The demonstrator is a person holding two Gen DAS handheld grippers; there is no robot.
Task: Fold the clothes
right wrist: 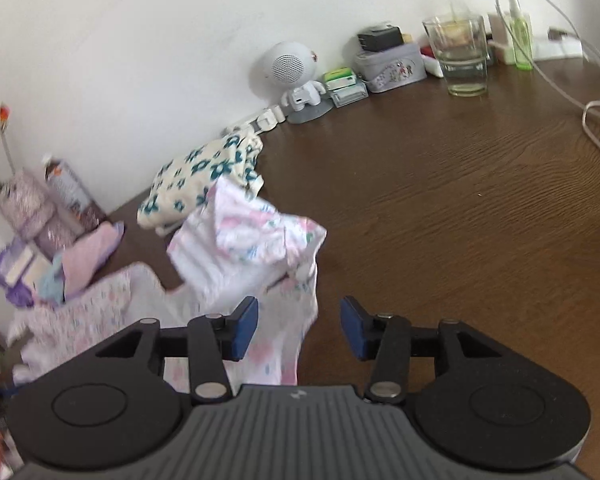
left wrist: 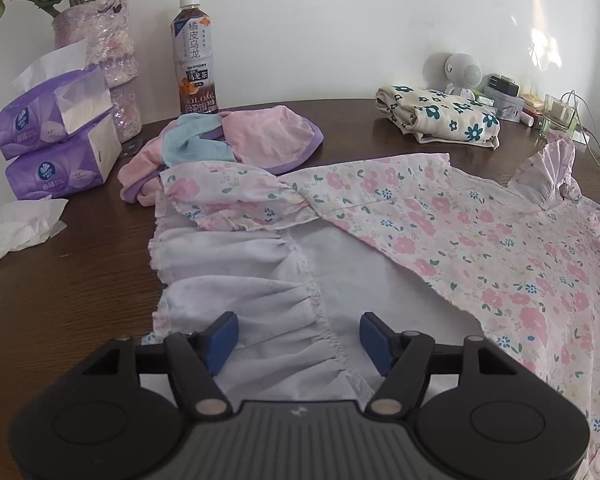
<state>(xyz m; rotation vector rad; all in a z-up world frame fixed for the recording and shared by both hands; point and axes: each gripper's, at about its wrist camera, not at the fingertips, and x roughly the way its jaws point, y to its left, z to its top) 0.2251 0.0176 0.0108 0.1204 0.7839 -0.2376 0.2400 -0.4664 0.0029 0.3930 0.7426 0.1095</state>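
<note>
1. Left gripper: fingers apart, nothing clamped. Blue pads sit either side of the gathered white hem of the pink floral dress, low over it; contact unclear.
2. Dress lies spread on the brown bench, ahead of and to the right of the left fingers, one corner folded back so the white lining shows.
3. Right gripper: fingers apart, holding nothing. A ruffled part of the dress stands bunched just ahead of the left-hand finger; the right-hand finger is over bare bench.
4. Beyond the left fingers: pink and blue garment pile, touching the dress's far edge.
5. Folded cream garment with teal flowers further back, apart from the dress.
6. Far left of the left fingers: tissue packs, tea bottle.
</note>
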